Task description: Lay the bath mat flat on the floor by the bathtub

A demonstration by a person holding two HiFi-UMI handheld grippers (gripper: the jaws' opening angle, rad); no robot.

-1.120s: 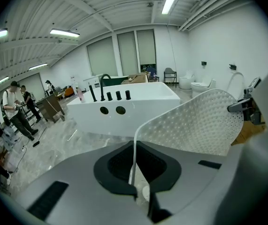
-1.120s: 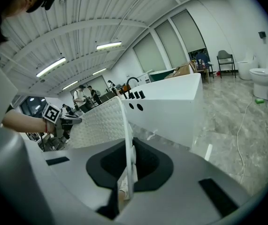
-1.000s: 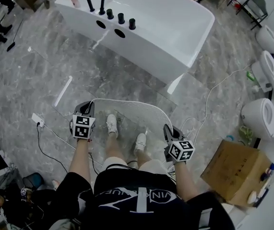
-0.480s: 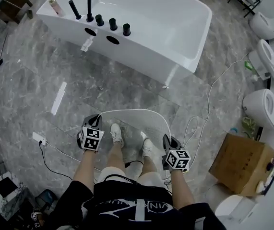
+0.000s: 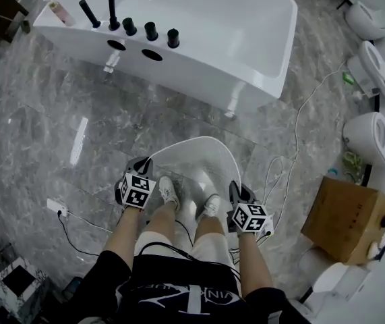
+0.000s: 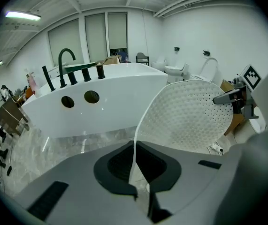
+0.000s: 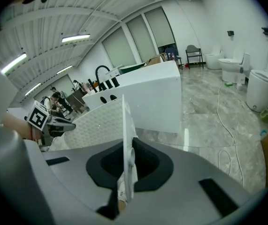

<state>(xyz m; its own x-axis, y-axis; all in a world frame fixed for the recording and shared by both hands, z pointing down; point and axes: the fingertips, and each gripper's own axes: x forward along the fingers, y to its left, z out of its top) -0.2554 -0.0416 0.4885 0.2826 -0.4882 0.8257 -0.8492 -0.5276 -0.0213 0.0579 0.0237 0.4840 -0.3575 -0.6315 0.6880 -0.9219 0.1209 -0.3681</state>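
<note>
A clear, dimpled bath mat [image 5: 195, 159] hangs in the air between my two grippers, its rounded far edge toward the white bathtub [image 5: 205, 32]. My left gripper [image 5: 143, 171] is shut on the mat's left near edge [image 6: 134, 158]. My right gripper [image 5: 235, 193] is shut on its right near edge [image 7: 125, 163]. The mat [image 6: 190, 116] arches up in front of me, over my legs and shoes. In the right gripper view the mat [image 7: 96, 123] stretches left toward the other gripper. The tub stands about a mat's length beyond the mat.
Grey marble floor [image 5: 57, 133] surrounds me. A white cable [image 5: 299, 123] snakes at the right, a power strip [image 5: 56, 207] with a black lead lies at the left. Toilets [image 5: 374, 137] line the right wall, beside a cardboard box [image 5: 346, 219]. Black taps [image 5: 130, 25] sit on the tub's rim.
The view has shifted toward the tub, which sits higher and nearer in frame. Both grippers keep their hold, and the mat is carried forward with them.
</note>
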